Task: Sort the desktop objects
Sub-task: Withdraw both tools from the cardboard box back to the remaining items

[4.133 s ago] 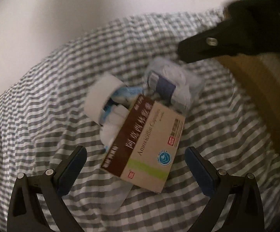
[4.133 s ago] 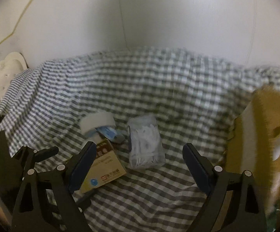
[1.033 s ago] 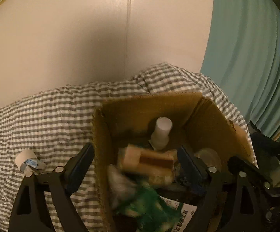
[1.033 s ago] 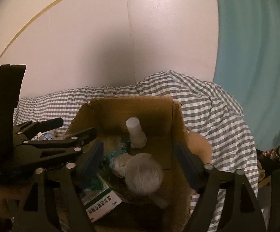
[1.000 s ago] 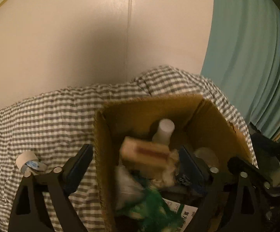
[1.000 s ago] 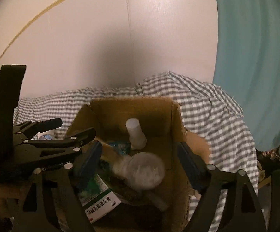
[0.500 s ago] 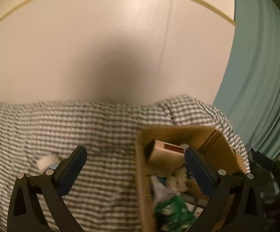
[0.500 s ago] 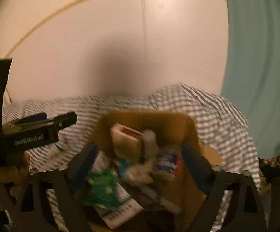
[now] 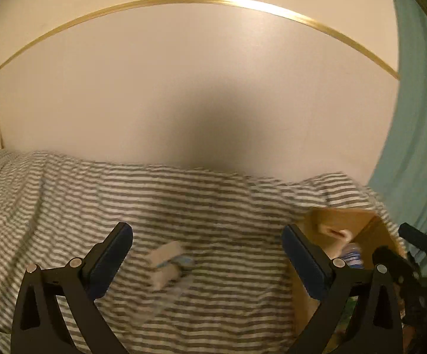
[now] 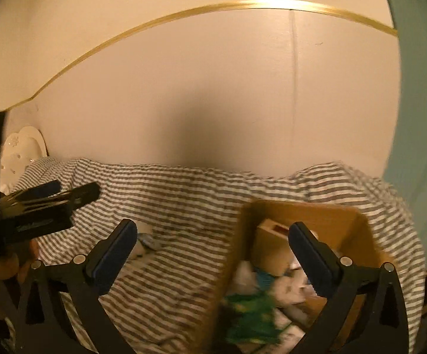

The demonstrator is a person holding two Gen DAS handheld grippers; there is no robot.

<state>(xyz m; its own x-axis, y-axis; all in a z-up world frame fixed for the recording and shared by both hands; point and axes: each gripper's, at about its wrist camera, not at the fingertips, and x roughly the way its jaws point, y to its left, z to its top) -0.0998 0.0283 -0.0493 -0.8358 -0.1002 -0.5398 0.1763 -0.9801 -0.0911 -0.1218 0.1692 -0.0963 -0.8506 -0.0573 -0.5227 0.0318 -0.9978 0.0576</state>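
Two items are gone from my jaws: the left hand-held gripper [image 9: 204,253] stands wide and empty, and the right hand-held gripper [image 10: 213,253] is opening with nothing between its pads. Both loads now lie in the cardboard box [image 10: 308,206], which sits under the right one's right finger. One white roll [image 9: 169,261] remains on the checked cloth [image 9: 184,200], ahead between the left fingers; I judge it next. Box contents are blurred, partly cut off.

checked cloth [image 9: 213,206] seemingly clear beside box [image 10: 302,212].
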